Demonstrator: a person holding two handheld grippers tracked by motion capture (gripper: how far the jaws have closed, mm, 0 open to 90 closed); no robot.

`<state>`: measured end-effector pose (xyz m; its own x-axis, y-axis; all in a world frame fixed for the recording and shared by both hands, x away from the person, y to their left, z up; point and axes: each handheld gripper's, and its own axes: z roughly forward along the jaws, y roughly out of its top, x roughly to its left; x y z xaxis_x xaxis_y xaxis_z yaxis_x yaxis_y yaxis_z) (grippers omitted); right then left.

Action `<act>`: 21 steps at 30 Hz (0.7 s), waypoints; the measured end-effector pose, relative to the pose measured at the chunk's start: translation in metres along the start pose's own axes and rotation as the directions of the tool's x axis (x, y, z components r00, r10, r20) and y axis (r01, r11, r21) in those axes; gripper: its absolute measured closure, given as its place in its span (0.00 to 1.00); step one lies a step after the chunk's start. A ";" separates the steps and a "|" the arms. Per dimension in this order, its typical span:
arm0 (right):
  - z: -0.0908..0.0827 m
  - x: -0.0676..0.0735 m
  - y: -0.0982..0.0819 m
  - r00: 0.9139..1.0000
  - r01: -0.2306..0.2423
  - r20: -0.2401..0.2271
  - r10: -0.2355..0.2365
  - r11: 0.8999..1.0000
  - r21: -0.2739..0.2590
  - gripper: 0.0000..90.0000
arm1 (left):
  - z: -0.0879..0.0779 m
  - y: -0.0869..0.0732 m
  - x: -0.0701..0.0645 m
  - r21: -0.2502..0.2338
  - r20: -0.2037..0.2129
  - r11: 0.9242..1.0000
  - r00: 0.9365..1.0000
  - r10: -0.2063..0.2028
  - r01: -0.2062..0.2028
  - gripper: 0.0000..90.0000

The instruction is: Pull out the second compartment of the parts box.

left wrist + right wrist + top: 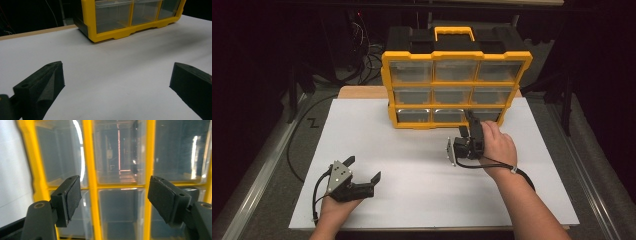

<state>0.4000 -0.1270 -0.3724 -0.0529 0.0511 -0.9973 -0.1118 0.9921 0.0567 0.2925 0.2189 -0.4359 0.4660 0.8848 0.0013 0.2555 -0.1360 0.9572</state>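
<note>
A yellow-and-black organiser case (pixel 456 56) stands upright at the back of the white board (pixel 412 170), its clear-lidded compartments facing me. A hand holds my right gripper (pixel 467 126) up against the case's bottom row, right of centre. In the right gripper view that right gripper (pixel 115 197) has its jaws apart, with a yellow divider (pixel 88 170) and clear lids just beyond them and nothing pressed between the pads. My left gripper (pixel 364 168) rests low at the board's front left, jaws wide apart and empty. The left gripper (pixel 115 82) looks across bare board toward the case's bottom corner (pixel 100 35).
A black cable (pixel 294 150) loops off the board's left side beside a metal rail (pixel 257 175). More wires (pixel 367 55) hang behind the case. A wooden edge (pixel 362 92) shows behind the board. Dark surroundings ring the table.
</note>
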 end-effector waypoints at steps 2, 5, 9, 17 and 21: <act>0.001 -0.002 0.001 1.000 -0.001 0.004 0.001 1.000 0.001 0.32 | 0.000 0.000 0.000 -0.002 -0.001 1.000 1.000 -0.002 0.002 0.01; 0.004 -0.011 0.005 1.000 0.002 0.020 -0.001 1.000 -0.005 0.33 | 0.000 0.000 0.000 -0.004 0.000 1.000 1.000 -0.003 0.003 0.01; 0.007 -0.019 0.009 0.999 0.007 0.036 -0.007 1.000 -0.010 0.35 | 0.000 0.000 0.000 -0.004 0.001 1.000 1.000 -0.002 0.002 0.01; 0.014 -0.039 0.016 0.998 0.006 0.061 -0.006 1.000 -0.007 0.38 | -0.001 0.000 0.000 -0.003 0.001 1.000 1.000 -0.002 0.002 0.01; 0.019 -0.048 0.018 0.998 0.012 0.069 -0.012 1.000 -0.005 0.40 | -0.001 0.000 0.000 -0.003 0.002 1.000 1.000 -0.003 0.003 0.01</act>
<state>0.4191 -0.1095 -0.3245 0.0166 0.0473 -0.9987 -0.1174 0.9921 0.0450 0.2921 0.2193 -0.4354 0.4670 0.8842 -0.0022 0.2543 -0.1319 0.9581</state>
